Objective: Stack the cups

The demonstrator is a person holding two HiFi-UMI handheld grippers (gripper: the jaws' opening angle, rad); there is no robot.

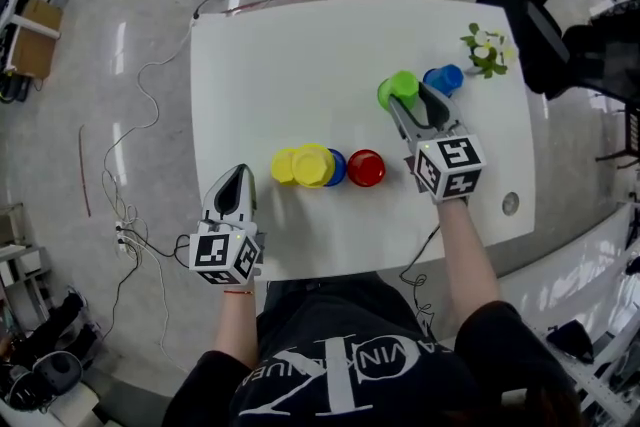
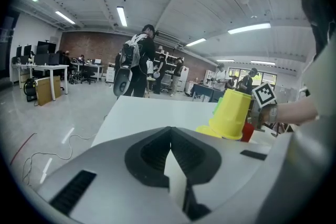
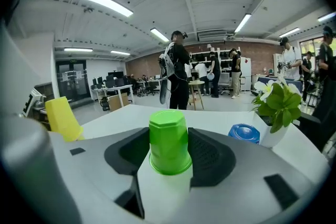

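Observation:
An upside-down green cup (image 1: pixel 397 87) (image 3: pixel 168 139) stands on the white table (image 1: pixel 300 65) at the right. My right gripper (image 1: pixel 412 96) (image 3: pixel 169 136) has its pads against both sides of that cup. Just beyond it is an upside-down blue cup (image 1: pixel 443 78) (image 3: pixel 244 133). Mid-table lie yellow cups (image 1: pixel 310 164) (image 2: pixel 233 113), a second blue cup (image 1: pixel 337 168) tucked beside them, and a red cup (image 1: pixel 366 168) to their right. My left gripper (image 1: pixel 238 171) (image 2: pixel 170 131) rests near the front left edge, shut and holding nothing.
A small potted plant (image 1: pixel 488 48) (image 3: pixel 278 102) stands at the table's far right corner, close to the blue cup. Cables (image 1: pixel 140 115) trail over the floor at the left. A dark chair (image 1: pixel 525 10) sits beyond the right corner. People stand past the far edge.

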